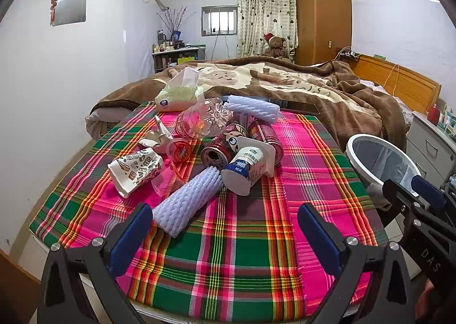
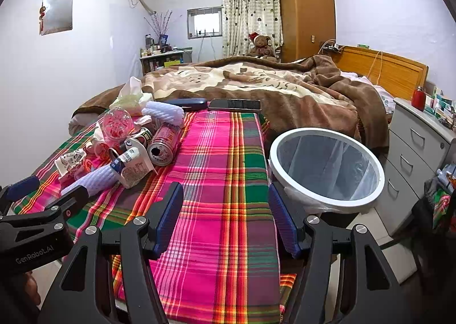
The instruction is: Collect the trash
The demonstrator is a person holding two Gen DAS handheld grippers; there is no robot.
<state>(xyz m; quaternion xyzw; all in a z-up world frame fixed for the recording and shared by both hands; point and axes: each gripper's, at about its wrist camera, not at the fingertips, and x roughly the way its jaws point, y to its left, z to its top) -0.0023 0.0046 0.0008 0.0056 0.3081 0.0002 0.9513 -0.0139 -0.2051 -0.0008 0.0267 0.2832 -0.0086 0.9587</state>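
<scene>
A pile of trash lies on the plaid cloth [image 1: 242, 224]: a white foam net sleeve [image 1: 188, 201], a paper cup [image 1: 135, 171], a yogurt cup [image 1: 245, 167], red cans [image 1: 218, 148], a clear plastic bottle [image 1: 203, 118] and a second foam sleeve [image 1: 252, 107]. The pile also shows in the right wrist view [image 2: 125, 150]. My left gripper [image 1: 225, 227] is open and empty, just in front of the foam sleeve. My right gripper [image 2: 225, 215] is open and empty over the cloth, left of the white-rimmed bin [image 2: 327, 167] lined with a clear bag.
A tissue pack [image 1: 178, 94], a phone [image 2: 235, 104] and a dark case [image 2: 188, 103] lie at the cloth's far edge. A bed with a brown blanket [image 2: 270, 87] is behind. A grey drawer unit [image 2: 413, 153] stands right of the bin.
</scene>
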